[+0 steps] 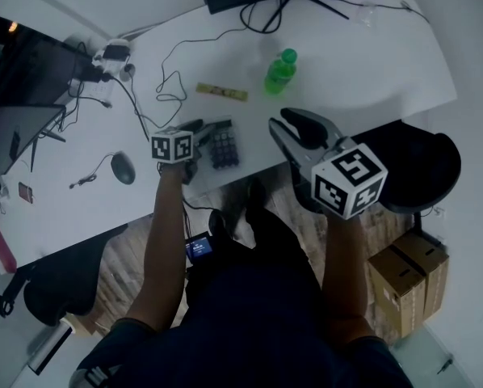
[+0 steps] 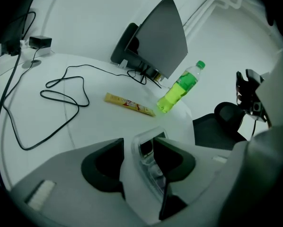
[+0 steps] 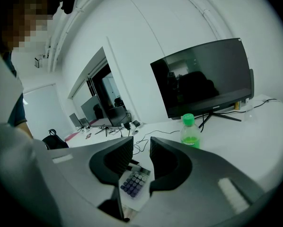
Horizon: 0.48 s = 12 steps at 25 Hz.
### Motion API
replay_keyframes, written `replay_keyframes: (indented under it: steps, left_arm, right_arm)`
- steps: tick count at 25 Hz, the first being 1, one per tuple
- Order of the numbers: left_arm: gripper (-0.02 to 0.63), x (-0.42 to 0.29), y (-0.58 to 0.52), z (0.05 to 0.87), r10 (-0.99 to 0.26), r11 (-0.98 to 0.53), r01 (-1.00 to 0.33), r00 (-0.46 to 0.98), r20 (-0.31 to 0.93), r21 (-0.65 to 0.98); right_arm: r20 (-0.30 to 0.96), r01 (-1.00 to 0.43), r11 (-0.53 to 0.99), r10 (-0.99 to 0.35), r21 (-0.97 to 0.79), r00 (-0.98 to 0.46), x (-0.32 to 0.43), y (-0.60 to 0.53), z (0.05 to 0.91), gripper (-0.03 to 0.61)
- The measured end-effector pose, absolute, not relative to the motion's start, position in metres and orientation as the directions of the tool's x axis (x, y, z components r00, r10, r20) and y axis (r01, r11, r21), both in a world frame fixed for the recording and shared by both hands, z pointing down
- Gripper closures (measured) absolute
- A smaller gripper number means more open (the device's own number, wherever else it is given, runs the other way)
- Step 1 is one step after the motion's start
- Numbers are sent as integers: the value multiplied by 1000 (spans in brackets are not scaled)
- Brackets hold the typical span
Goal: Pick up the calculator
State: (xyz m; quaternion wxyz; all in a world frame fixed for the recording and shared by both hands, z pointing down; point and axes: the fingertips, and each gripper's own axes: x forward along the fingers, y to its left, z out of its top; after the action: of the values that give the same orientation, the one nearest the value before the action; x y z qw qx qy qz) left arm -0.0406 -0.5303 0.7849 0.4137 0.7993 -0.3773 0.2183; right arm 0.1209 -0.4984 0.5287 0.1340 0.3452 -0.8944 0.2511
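A small calculator [image 1: 224, 145] with rows of dark round keys, a grey display window and a clear plastic surround lies flat on the white tabletop [image 1: 346, 63]. In the head view it sits nearer the person than the green plastic bottle [image 1: 279, 73] and to that bottle's left, close to the tabletop's front edge. The grey left gripper [image 1: 197, 146], with black pads and its marker cube, is lowered over it with jaws spread. In the left gripper view the calculator [image 2: 148, 148] lies between the pads, close against the right-hand one, while a strip of bare tabletop separates it from the other, so it is not clamped. The right gripper [image 1: 280, 121] hangs in the air just on the person's side of the bottle, jaws parted with nothing between them. Its own view looks down through the gap at the calculator [image 3: 133, 182] on the tabletop below. The bottle [image 3: 190, 132] stands upright under a green screw cap and holds bright green liquid. A flat yellow strip-shaped wrapper [image 1: 221, 92] lies just left of the bottle. On the floor, well to the bottle's right and nearer the person, stands a brown cardboard box [image 1: 407, 277], its flaps shut and taped, so its contents cannot be seen.
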Motion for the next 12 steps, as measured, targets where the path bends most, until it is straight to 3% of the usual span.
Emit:
replay_keyframes:
  steps: [3,12]
  left_arm:
    - [474,-35,-529,783,-409,-378,-762,648,643,527]
    - [524,-30,-520,756,-479,-417,-736,677,559,534]
  right_arm:
    - [411,-683,636,-550,-358,-727,121,-498,527,483]
    - [399,-682,639,-556,-356,-729,119,-493,521,483]
